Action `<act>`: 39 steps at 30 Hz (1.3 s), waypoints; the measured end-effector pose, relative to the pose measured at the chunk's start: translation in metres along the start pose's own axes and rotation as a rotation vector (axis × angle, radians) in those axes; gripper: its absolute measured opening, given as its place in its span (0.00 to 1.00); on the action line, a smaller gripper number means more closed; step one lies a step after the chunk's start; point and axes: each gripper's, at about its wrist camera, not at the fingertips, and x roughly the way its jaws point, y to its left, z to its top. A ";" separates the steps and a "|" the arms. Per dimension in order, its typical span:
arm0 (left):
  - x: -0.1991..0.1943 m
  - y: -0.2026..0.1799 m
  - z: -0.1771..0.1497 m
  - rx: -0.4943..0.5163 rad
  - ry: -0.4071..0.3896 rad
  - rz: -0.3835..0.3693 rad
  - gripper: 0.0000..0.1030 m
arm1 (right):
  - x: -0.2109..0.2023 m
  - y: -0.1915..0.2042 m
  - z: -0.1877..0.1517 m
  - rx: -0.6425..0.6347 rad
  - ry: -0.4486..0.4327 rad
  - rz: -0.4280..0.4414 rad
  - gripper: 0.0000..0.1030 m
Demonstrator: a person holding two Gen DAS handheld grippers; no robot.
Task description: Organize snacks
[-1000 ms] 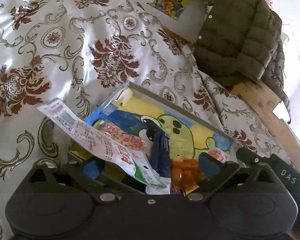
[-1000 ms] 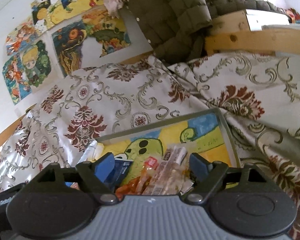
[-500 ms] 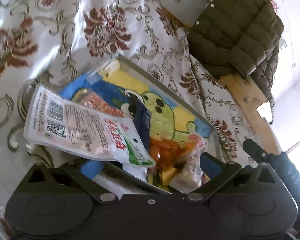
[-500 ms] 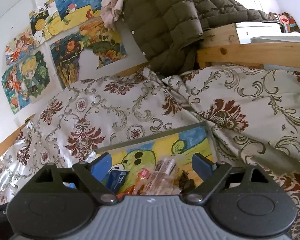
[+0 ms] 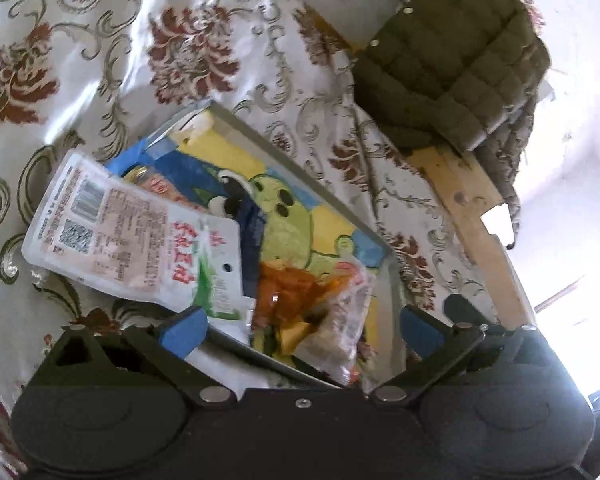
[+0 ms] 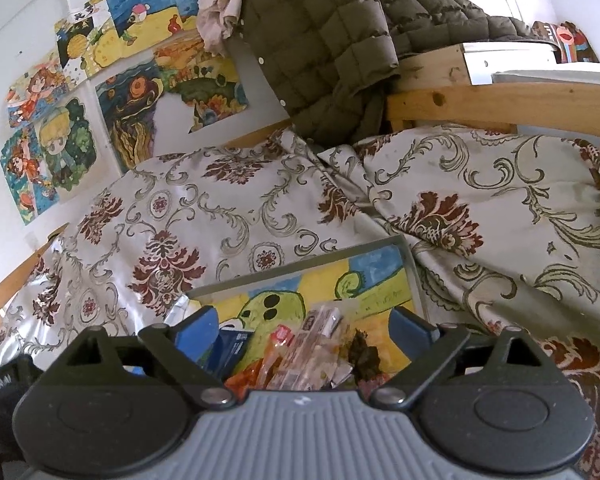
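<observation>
Snacks: a heap of packets in a shallow tray (image 5: 300, 168) lined with a green cartoon drawing, on a bed. White pouch (image 5: 136, 240) with barcode and red lettering, lying over the tray's left edge, half onto the floral bedspread (image 5: 100, 40); its lower end reaches just beside the left hand-held gripper's (image 5: 300, 330) left pad, seemingly not pinched. That gripper's jaws stand wide apart, straddling the tray's near corner. Orange packet (image 5: 292, 292) and clear wrapped pieces (image 5: 340, 320) directly ahead, between the pads. Dark blue packet (image 5: 252, 240) behind the pouch. Right hand-held gripper (image 6: 302, 330): jaws wide, just been opening, the same heap (image 6: 312, 352) lying loose between them, pads touching nothing. Beyond: olive quilted jacket (image 6: 320, 40) over a wooden bed frame (image 6: 500, 100); children's paintings (image 6: 120, 100) on the wall.
</observation>
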 end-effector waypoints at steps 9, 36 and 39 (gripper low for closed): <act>-0.031 -0.025 -0.010 0.100 -0.069 0.027 0.99 | -0.033 0.001 -0.005 -0.002 -0.015 -0.001 0.95; -0.169 -0.049 -0.122 0.497 -0.334 0.332 0.99 | -0.153 0.018 -0.061 -0.110 -0.048 0.033 1.00; -0.183 -0.045 -0.134 0.497 -0.337 0.357 0.99 | -0.165 0.020 -0.071 -0.131 -0.040 0.033 1.00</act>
